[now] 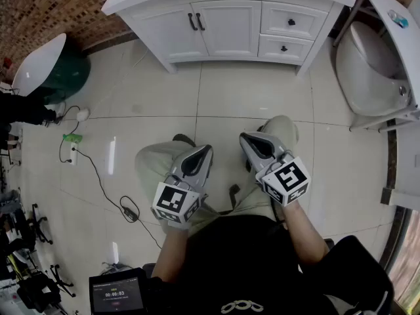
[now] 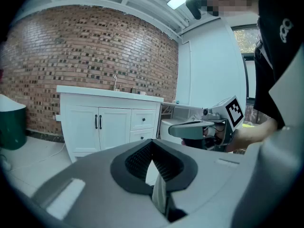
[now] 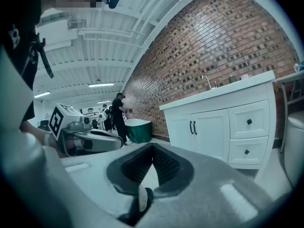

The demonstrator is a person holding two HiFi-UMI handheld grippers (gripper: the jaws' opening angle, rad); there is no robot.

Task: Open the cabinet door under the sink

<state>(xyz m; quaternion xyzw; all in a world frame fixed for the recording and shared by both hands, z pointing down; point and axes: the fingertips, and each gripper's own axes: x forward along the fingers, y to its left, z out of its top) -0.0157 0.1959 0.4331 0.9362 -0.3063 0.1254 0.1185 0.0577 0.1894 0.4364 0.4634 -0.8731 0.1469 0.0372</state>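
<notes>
Closest in, the left gripper (image 1: 201, 151) and right gripper (image 1: 247, 140) hang side by side over the person's knees (image 1: 152, 164). Both gripper views show the jaws pressed together on nothing. Beyond them is tiled floor (image 1: 249, 90) with a cable (image 1: 98, 176) trailing on the left. Well apart from both grippers stands the white cabinet (image 1: 223, 41), its two doors shut. Its black handles (image 1: 196, 21) sit side by side at the middle seam, with drawers (image 1: 289, 23) to their right. The task looks not yet begun. The likely slip is reaching in with jaws unopened and only bumping a handle. Since the handles sit so close together, the jaws could also catch both or the wrong one. The toilet (image 1: 367, 71) beside the cabinet could crowd the right arm. Only the gripper views show the faucet (image 2: 115, 82) on top, which confirms the sink. Only the head view shows the cable. The right gripper view alone shows people (image 3: 117, 115) by a green tub (image 3: 138, 129).
</notes>
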